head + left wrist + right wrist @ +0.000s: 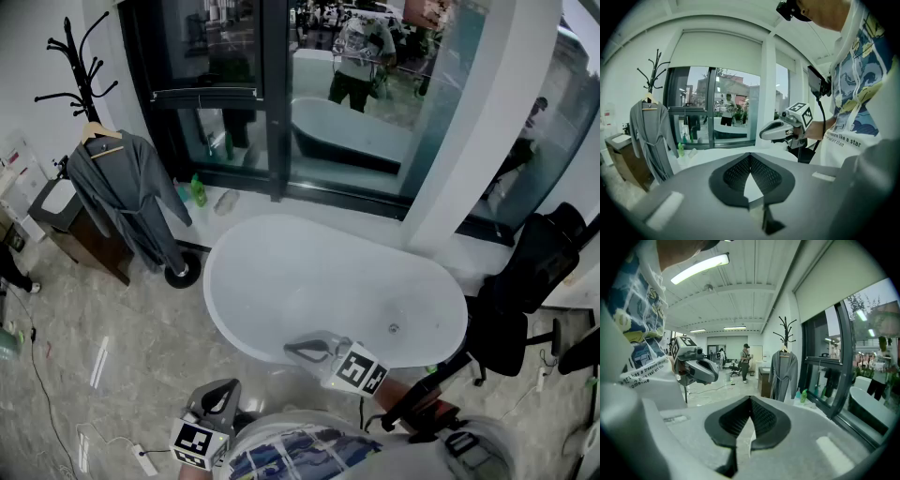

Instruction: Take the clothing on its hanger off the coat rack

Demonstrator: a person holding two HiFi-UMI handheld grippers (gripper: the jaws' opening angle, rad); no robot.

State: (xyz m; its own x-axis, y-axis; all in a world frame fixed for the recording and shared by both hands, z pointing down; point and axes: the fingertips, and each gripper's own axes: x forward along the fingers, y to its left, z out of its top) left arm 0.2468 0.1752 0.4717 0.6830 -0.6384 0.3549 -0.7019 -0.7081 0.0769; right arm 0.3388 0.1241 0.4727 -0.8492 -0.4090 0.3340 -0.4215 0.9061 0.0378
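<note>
A grey robe (120, 192) hangs on a wooden hanger (101, 134) from a black coat rack (79, 58) at the far left, well away from both grippers. My left gripper (220, 391) and right gripper (300, 351) are held low near my body, both shut and empty. In the left gripper view the robe (650, 136) and the rack (655, 71) are at the left, and the shut jaws (749, 155) point at the window. The right gripper view has the robe (783, 374) under the rack (785, 331), beyond its shut jaws (750, 400).
A white bathtub (281, 253) lies between me and the glass wall (262, 103). A wooden cabinet (86, 242) stands beside the rack, with the rack's round base (182, 273) and a green bottle (198, 190) nearby. Black office chairs (525, 281) are at the right. A cable (37, 375) trails on the floor.
</note>
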